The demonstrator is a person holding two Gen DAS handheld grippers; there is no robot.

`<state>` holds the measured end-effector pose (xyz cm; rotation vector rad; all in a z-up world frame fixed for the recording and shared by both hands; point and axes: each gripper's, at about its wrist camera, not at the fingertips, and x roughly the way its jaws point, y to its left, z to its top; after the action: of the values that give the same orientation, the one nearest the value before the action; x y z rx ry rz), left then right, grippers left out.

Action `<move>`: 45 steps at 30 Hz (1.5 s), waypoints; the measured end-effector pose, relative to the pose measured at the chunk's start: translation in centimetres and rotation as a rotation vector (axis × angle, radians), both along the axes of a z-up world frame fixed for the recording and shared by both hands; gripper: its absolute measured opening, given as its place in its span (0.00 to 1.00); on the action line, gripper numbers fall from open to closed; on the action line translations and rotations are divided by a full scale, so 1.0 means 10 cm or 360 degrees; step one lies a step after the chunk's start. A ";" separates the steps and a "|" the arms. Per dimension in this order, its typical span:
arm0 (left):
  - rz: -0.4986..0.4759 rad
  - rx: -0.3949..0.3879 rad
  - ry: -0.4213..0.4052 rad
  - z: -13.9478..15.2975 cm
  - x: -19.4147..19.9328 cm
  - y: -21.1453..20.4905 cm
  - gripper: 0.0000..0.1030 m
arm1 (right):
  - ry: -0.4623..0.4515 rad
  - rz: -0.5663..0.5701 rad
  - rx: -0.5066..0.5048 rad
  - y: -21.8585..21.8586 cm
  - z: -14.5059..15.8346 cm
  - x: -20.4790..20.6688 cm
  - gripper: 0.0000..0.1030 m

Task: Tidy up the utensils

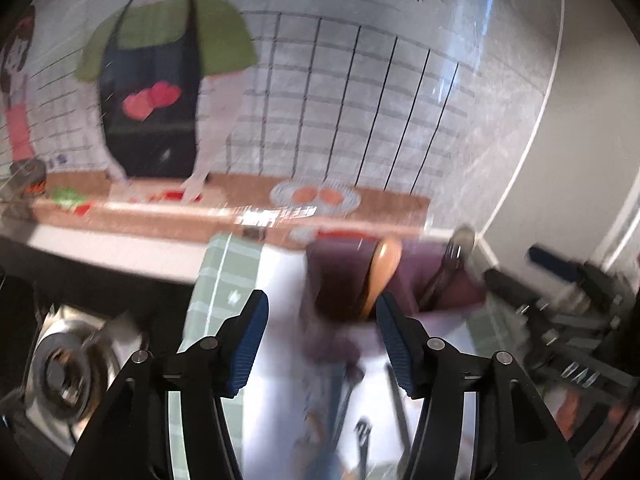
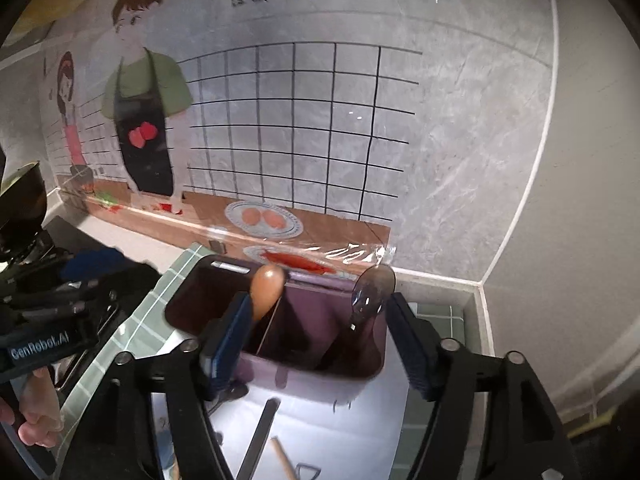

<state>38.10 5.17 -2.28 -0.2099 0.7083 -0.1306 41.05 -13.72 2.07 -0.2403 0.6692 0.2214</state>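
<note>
- My right gripper [image 2: 316,340] has its jaws apart, nothing between the pads, hanging just before the purple caddy [image 2: 224,292].
- My left gripper [image 1: 318,344] is also spread wide and empty.
- In the caddy, a wooden spoon [image 2: 267,288] stands left of the divider, a dark spoon [image 2: 372,290] at the right.
- More utensils [image 2: 260,432] lie on the mat [image 2: 352,432] below.

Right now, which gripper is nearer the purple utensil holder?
Right. The right gripper stands open just in front of the purple utensil holder, its fingers either side. The left gripper, also open and empty, sits a little further back.
</note>
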 end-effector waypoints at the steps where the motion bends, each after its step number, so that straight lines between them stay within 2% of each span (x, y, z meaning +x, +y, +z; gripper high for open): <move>1: -0.0001 0.0003 0.0021 -0.04 -0.08 0.04 0.56 | 0.0002 -0.0002 -0.0001 0.00 0.01 -0.07 0.79; 5: 0.0004 0.0020 0.0121 -0.23 -0.43 0.17 0.59 | 0.0059 -0.0006 -0.0016 -0.01 -0.01 -0.31 0.86; 10: -0.0002 0.0059 0.0226 -0.49 -0.81 0.24 0.63 | 0.0145 -0.0013 -0.0112 -0.04 -0.22 -0.57 0.90; 13: -0.0006 0.0068 0.0280 -0.65 -1.01 0.24 0.64 | 0.0217 -0.0027 -0.0174 -0.07 -0.42 -0.67 0.91; 16: 0.0003 0.0092 0.0320 -0.77 -1.16 0.22 0.64 | 0.0394 -0.0053 -0.0130 -0.11 -0.74 -0.75 0.91; 18: 0.0009 0.0110 0.0345 -0.83 -1.22 0.20 0.64 | 0.0479 -0.0063 -0.0106 -0.11 -0.94 -0.78 0.89; 20: -0.0004 0.0123 0.0362 -0.87 -1.26 0.17 0.64 | 0.0532 -0.0077 -0.0118 -0.07 -1.10 -0.79 0.79; 24: -0.0001 0.0124 0.0365 -0.86 -1.31 0.17 0.64 | 0.0614 -0.0063 -0.0106 0.02 -1.30 -0.77 0.69; 31: 0.0002 0.0113 0.0365 -0.83 -1.30 0.20 0.65 | 0.0623 -0.0020 -0.0137 0.10 -1.34 -0.83 0.66; 34: 0.0001 0.0110 0.0383 -0.85 -1.28 0.20 0.65 | 0.0633 -0.0039 -0.0182 0.01 -1.34 -0.89 0.66; 37: -0.0012 0.0097 0.0398 -0.89 -1.27 0.19 0.65 | 0.0662 -0.0069 -0.0132 -0.17 -1.30 -1.03 0.66; 39: -0.0060 0.0060 0.0379 -0.89 -1.28 0.16 0.65 | 0.0677 -0.0089 -0.0104 -0.29 -1.28 -1.13 0.66; 43: -0.0289 -0.0037 0.0355 -0.93 -1.31 -0.02 0.65 | 0.0680 -0.0137 -0.0092 -0.48 -1.23 -1.33 0.67; 45: -0.0365 -0.0070 0.0391 -0.98 -1.27 -0.14 0.61 | 0.0672 -0.0168 -0.0079 -0.56 -1.22 -1.39 0.68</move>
<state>25.35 3.75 -12.07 -0.1882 0.9744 -0.3440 27.18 -19.32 -10.12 -0.2061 1.1043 0.1547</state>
